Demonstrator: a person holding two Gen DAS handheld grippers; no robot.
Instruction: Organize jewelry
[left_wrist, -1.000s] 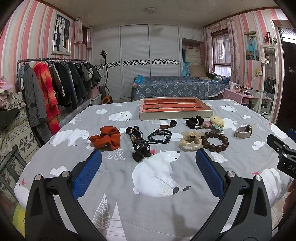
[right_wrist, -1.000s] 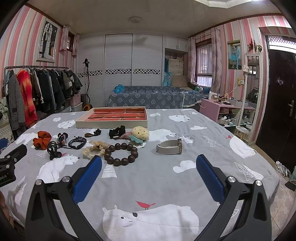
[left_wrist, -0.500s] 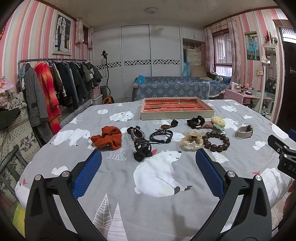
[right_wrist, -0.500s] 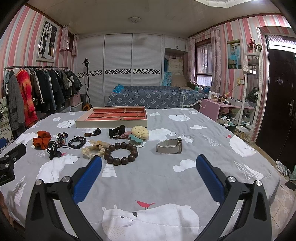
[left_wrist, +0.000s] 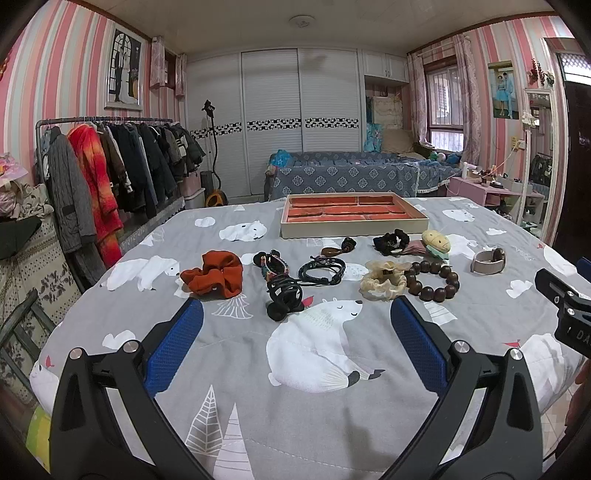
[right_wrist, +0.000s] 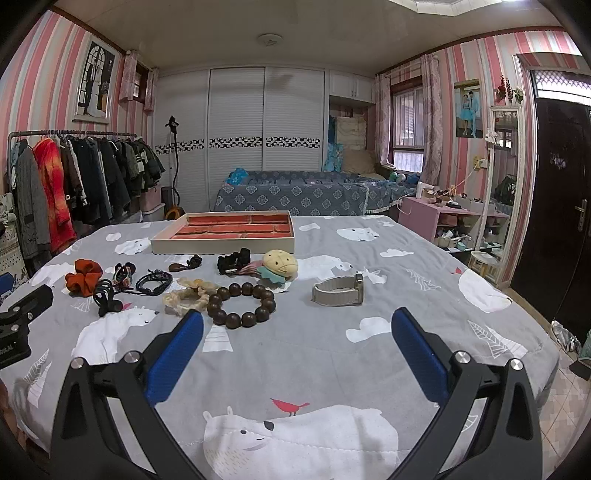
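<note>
My left tool (left_wrist: 295, 332) and right tool (right_wrist: 297, 334) both spread wide and empty above the table (right_wrist: 369, 362), jewelry scattered ahead, wooden bead bracelet (right_wrist: 242, 304) nearest my right tool, red-lined tray (right_wrist: 229, 230) beyond.

Both wrist views look low across the counter (left_wrist: 332, 424) toward the far wardrobe. The left sits further left; both share the tray (left_wrist: 352, 216) (right_wrist: 229, 230) and bracelets.
</note>
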